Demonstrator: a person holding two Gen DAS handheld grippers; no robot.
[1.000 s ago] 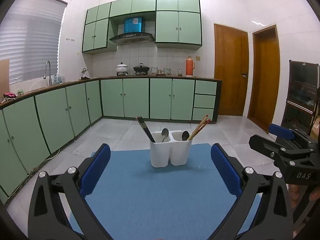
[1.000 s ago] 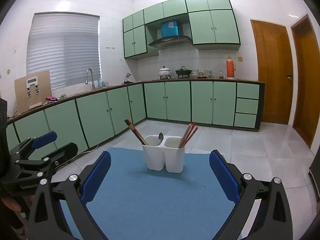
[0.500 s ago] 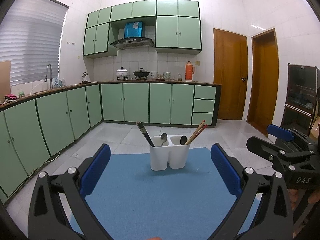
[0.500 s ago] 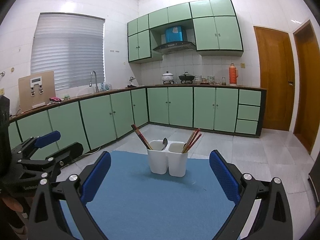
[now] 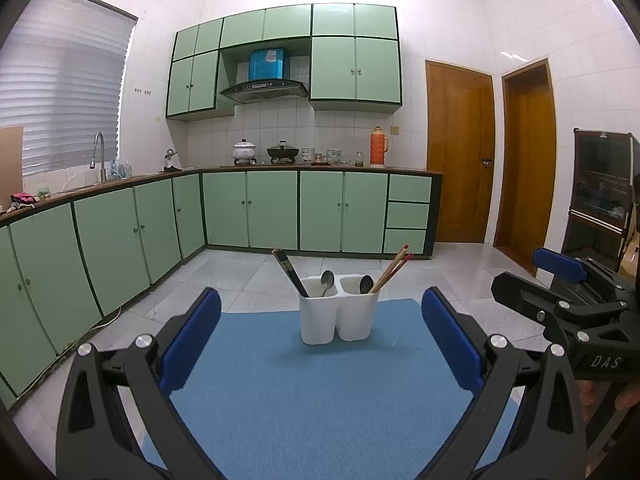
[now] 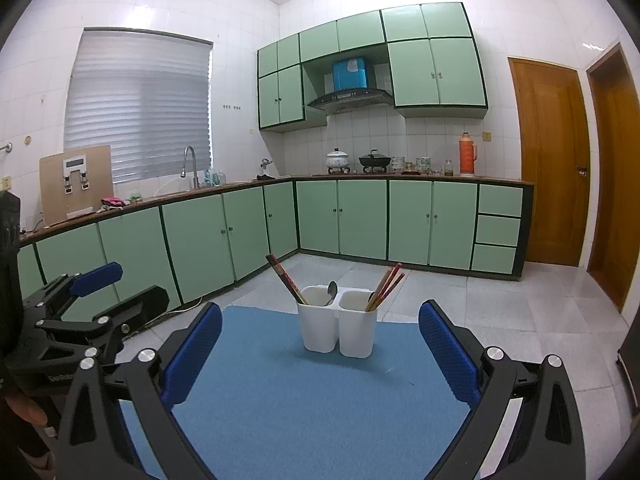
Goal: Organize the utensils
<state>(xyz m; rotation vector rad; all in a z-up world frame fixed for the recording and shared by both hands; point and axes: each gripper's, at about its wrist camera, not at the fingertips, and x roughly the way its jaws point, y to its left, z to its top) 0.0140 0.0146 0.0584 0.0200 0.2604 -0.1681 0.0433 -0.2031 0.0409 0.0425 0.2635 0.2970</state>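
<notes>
A white two-compartment utensil holder (image 5: 338, 319) (image 6: 339, 329) stands at the far edge of a blue mat (image 5: 312, 392) (image 6: 304, 400). Its left cup holds dark chopsticks (image 5: 289, 271) and a metal spoon (image 5: 327, 281). Its right cup holds a dark spoon (image 5: 365, 283) and reddish-brown chopsticks (image 5: 394, 266) (image 6: 386, 286). My left gripper (image 5: 320, 344) is open and empty, held above the mat's near side. My right gripper (image 6: 320, 348) is open and empty, beside it at the same distance from the holder. Each gripper shows at the edge of the other's view.
The mat covers a table that ends just behind the holder. Beyond are a tiled floor, green base cabinets (image 5: 280, 208), a counter with a sink faucet (image 6: 188, 160), pots and an orange thermos (image 5: 378, 151), and two wooden doors (image 5: 460, 152).
Both grippers have risen and tilted upward, so the holder and mat sit lower in both views. Both stay open and empty. The utensils have not moved.
</notes>
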